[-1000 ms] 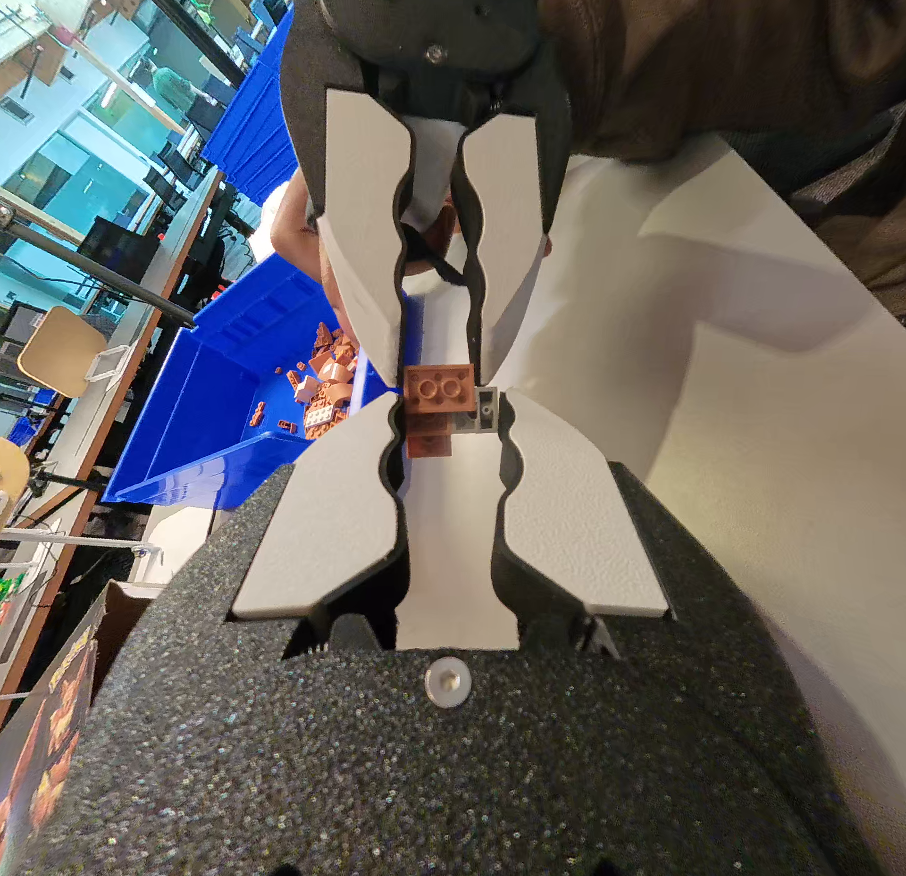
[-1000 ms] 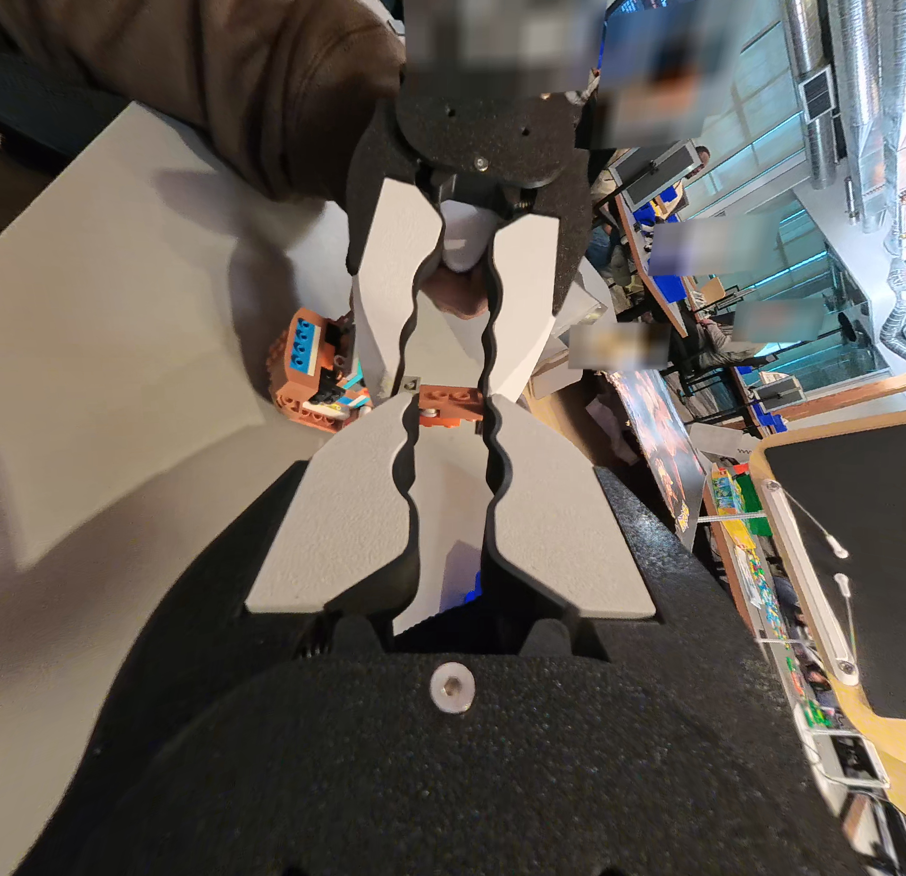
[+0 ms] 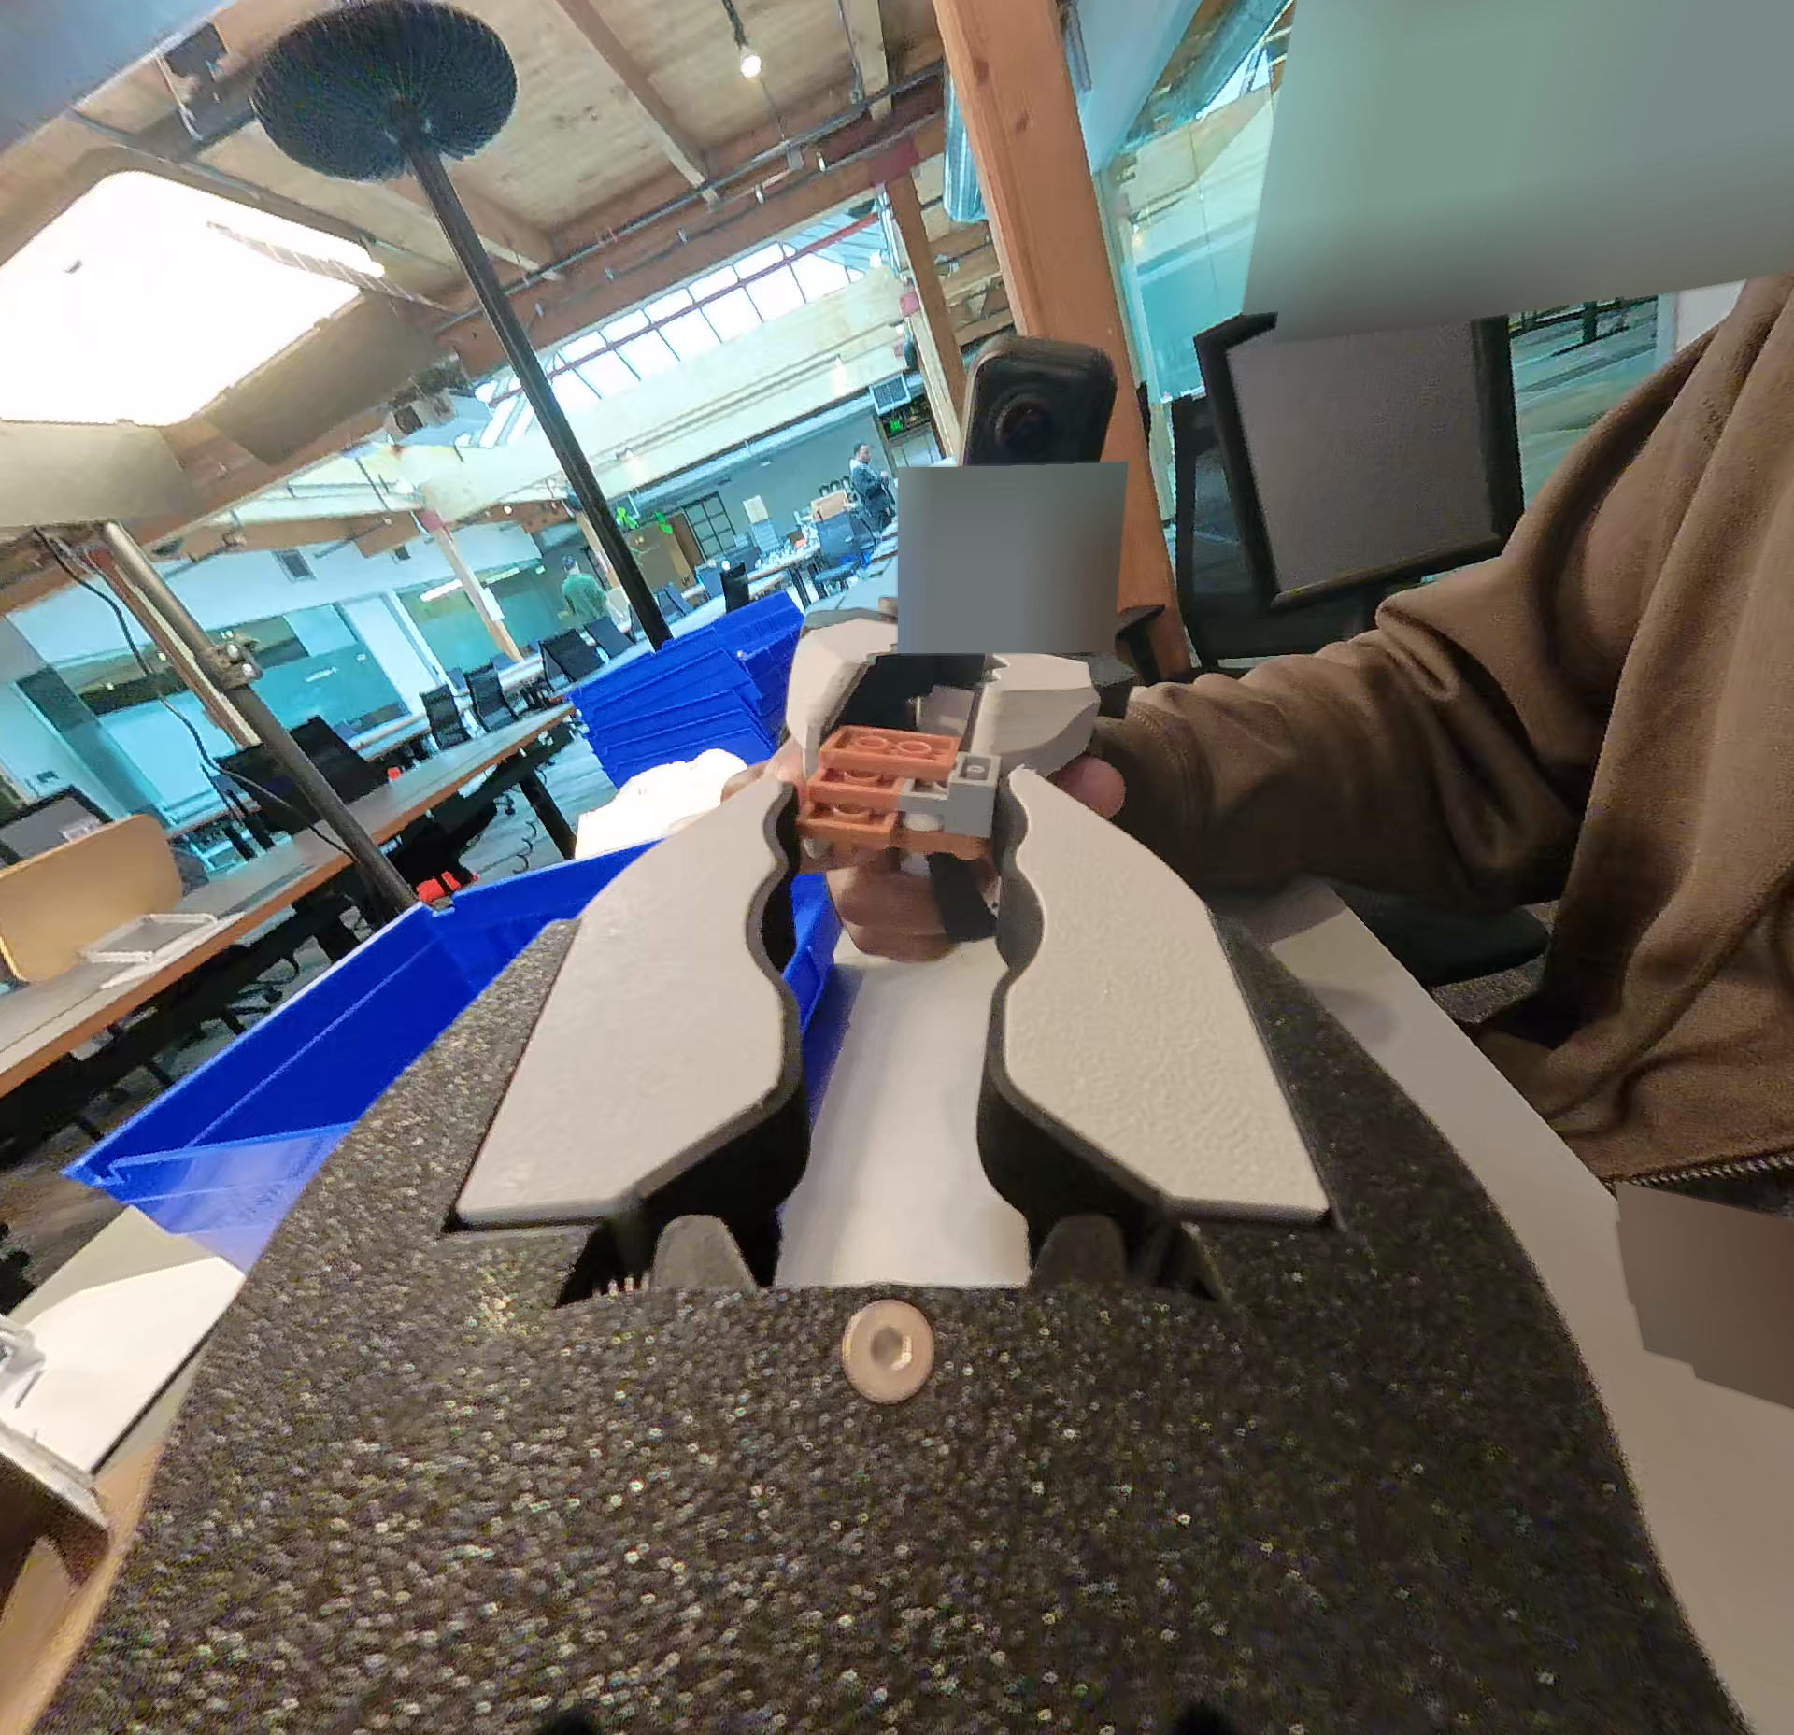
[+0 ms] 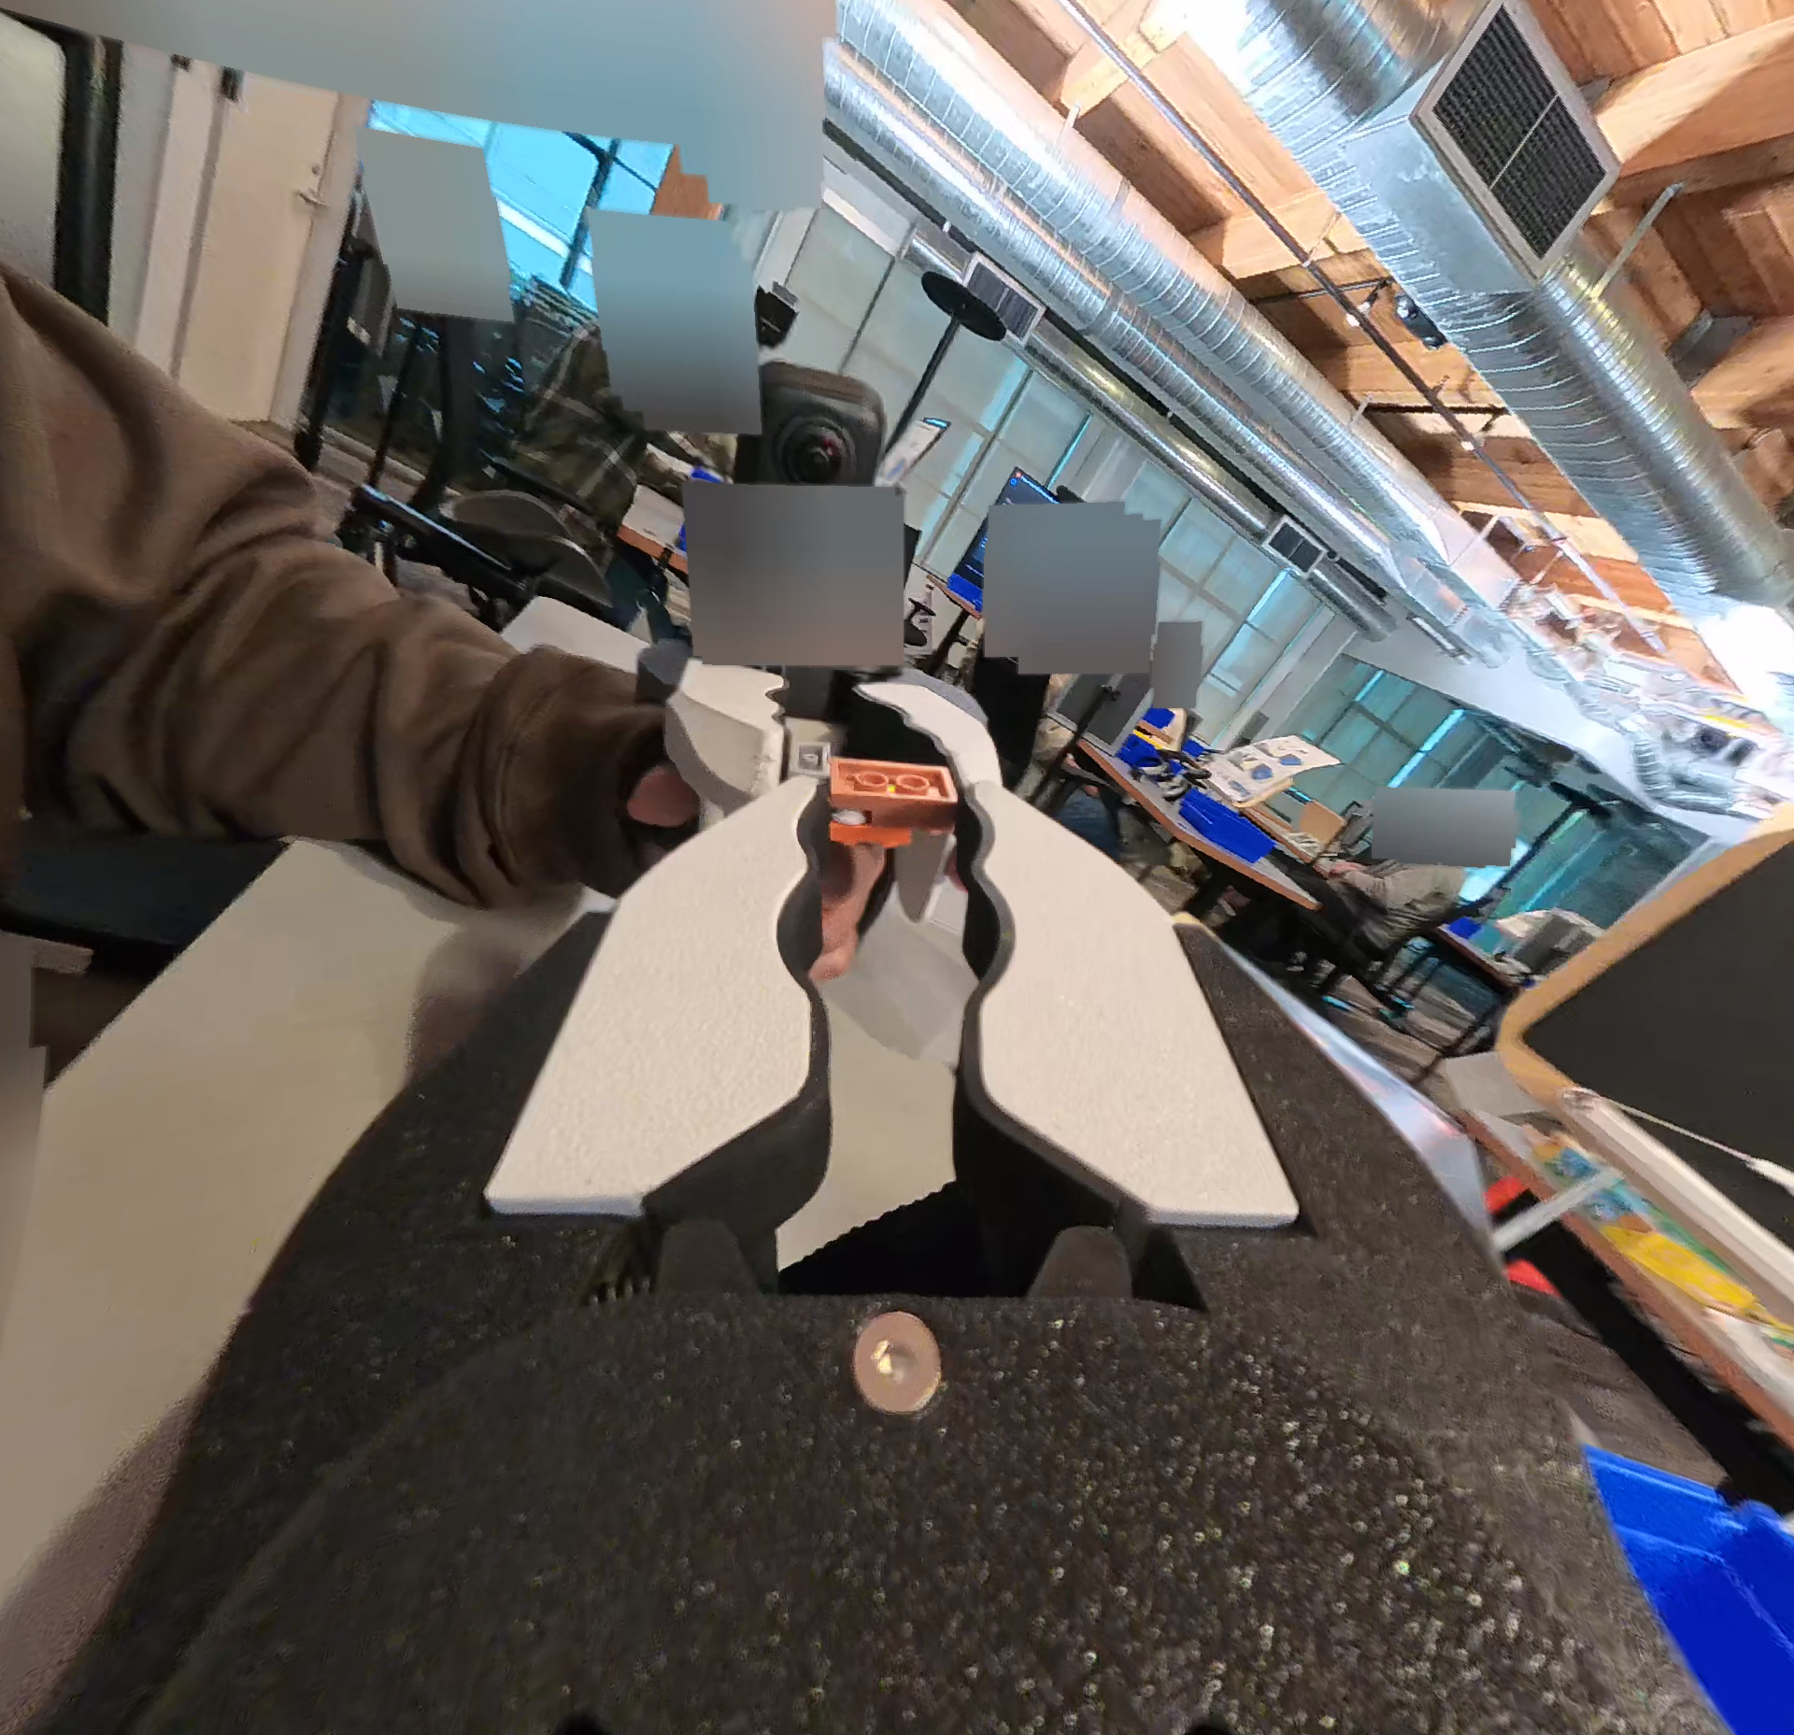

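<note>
2 tongs: both meet tip to tip in mid-air above the white surface [image 3: 1378, 970], each pinching the same small brick assembly [image 3: 888, 795].
Left tongs [image 3: 898, 805]: closed on the assembly; the fingers press its 2 outer ends, orange plates on one side, the grey bracket piece [image 3: 956, 795] on the other.
Right tongs [image 4: 888, 805]: clamped on the orange brick [image 4: 891, 784] at the top of the assembly, fingers bearing on its short ends.
Assembly location: held between the 2 pairs of tongs, clear of the surface, with the blue bin [image 3: 320, 1057] below and to one side.
Handling: judged light, rigid plastic with smooth faces (likely to slip or twist under an off-centre pinch); stud joints may part if pulled askew. Best hold is across flat side walls, near the middle of each piece.
Hidden: underside of the assembly and how many layers it has cannot be told; contact faces are masked by the fingers. The bin's contents are out of sight.
</note>
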### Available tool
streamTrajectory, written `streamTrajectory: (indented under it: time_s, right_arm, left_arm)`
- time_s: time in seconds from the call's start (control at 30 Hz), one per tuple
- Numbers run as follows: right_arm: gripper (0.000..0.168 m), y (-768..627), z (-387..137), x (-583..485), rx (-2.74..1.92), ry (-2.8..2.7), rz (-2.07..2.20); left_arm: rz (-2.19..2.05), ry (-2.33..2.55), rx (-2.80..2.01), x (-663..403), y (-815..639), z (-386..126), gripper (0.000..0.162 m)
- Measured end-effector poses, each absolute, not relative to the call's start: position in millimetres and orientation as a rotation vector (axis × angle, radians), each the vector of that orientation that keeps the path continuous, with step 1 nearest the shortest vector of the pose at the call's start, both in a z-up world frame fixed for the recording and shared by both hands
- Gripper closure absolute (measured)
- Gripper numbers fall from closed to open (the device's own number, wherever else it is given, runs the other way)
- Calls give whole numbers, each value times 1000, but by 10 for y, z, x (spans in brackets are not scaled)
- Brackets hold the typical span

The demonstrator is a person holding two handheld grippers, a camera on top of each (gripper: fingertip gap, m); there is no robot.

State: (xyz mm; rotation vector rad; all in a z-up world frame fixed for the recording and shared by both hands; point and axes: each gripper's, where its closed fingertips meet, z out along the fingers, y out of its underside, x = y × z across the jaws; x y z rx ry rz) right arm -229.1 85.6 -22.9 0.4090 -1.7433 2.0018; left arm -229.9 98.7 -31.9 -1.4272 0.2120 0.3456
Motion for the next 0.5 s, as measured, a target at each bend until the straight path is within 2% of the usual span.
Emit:
streamTrajectory:
  time_s: [0.27,0.5]
  right_arm:
    - [144,912,-305,-2351,540,-1650,1596]
    - [143,1014,-274,-2363,555,-1692,1594]
  left_arm:
    - [70,38,-1485,-2391,972,-383,124]
    - [-218,-85,-1484,-2378,986,-434,125]
